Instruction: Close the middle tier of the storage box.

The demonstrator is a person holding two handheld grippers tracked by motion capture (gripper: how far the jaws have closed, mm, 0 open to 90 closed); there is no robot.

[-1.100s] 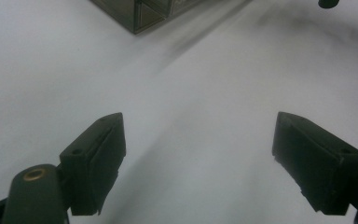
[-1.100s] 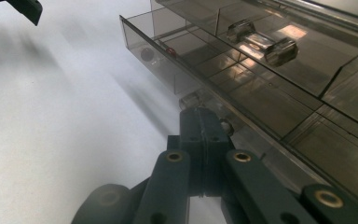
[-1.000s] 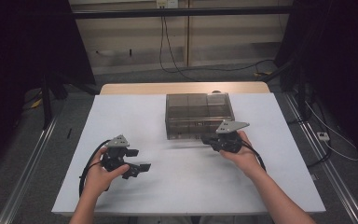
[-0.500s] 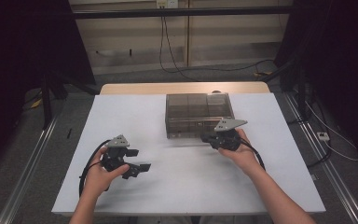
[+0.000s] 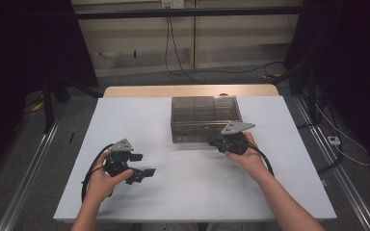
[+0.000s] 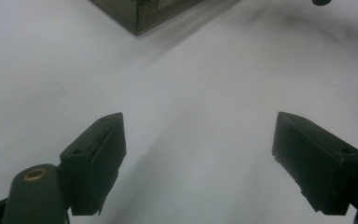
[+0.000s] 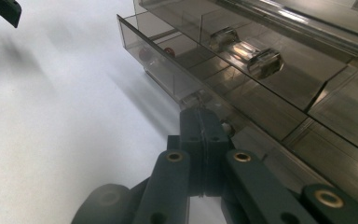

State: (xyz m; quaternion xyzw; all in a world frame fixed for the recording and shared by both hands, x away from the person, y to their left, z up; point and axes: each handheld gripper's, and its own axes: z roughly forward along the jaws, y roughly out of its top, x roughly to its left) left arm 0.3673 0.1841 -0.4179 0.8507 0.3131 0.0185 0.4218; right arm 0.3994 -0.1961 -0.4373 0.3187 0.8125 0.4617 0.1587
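Nearest the person, the left gripper (image 5: 142,169) sits low over the white table (image 5: 192,192), jaws wide apart, nothing between them; in the left gripper view (image 6: 198,163) just bare tabletop lies ahead and a corner of the drawer box (image 6: 142,14) shows at the top. It is well apart from the box and idle.

Farther out, the right gripper (image 5: 215,143) is at the front face of the smoky clear drawer box (image 5: 204,118), which stands at mid-table toward the far edge. In the right gripper view (image 7: 205,140) the jaws are pressed together with no gap visible, tips at the small knob (image 7: 193,99) of the lower drawer (image 7: 168,60). Whether they actually pinch the knob or just sit shut against it, I cannot tell; the tips hide it. That drawer looks slid partly out, with two small red things (image 7: 157,52) inside near its front wall. Another knob (image 7: 265,63) sits higher on the next drawer.

Step in hand, my read: pulling the lower drawer open. To do it well:
- pull straight along the drawer's slide, no twisting, or it may jam
- keep the pull level so the light box does not tip or drag
- bring the free left gripper over to steady the box if it slides
- go slow, the red bits can roll
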